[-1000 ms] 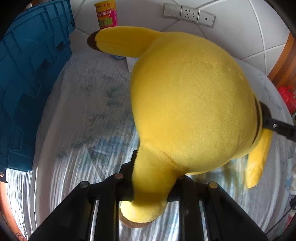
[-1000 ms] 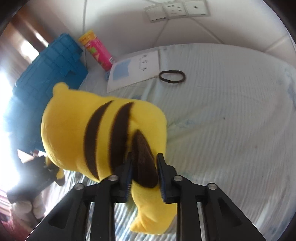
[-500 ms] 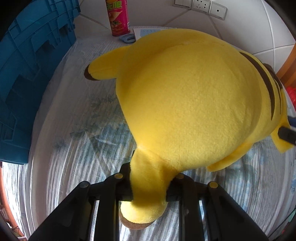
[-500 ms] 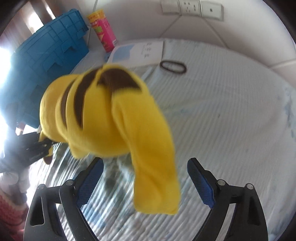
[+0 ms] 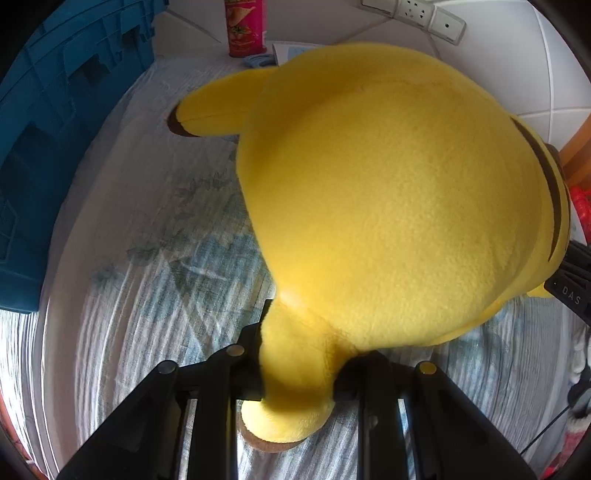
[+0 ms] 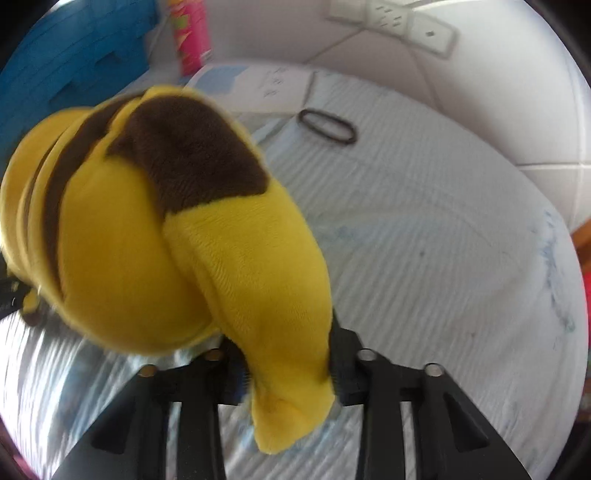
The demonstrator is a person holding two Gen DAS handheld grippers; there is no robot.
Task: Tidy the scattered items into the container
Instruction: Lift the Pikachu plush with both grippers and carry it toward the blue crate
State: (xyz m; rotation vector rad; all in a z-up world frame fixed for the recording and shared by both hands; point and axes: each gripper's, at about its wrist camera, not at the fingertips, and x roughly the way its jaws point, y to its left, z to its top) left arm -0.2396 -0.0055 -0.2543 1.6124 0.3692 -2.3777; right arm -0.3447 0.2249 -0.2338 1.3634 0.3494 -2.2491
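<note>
The yellow plush toy (image 5: 388, 206) is held clear of the bed (image 5: 155, 258) between both claws. The left claw (image 5: 297, 373) is closed on one of its ears, whose brown tip pokes out below the jaws. The right claw (image 6: 290, 363) is closed on the yellow flap of the tail, just past the brown patch at its root, though that view is blurred. The toy's long axis is thus stretched from claw to claw, with the round body bulging between them and the second ear (image 5: 218, 110) pointing away to the left.

The blue container (image 5: 55, 122) is seen at the far left in both views, tilted or on its side beside the bed; its opening cannot be made out. It lies closer to the left claw, so the ear end is judged to lead any carry towards it, the tail end trailing.

A pink snack tube (image 5: 245, 27), a sheet of paper (image 6: 258, 86) and a black hair band (image 6: 327, 125) are left lying at the head of the bed.
</note>
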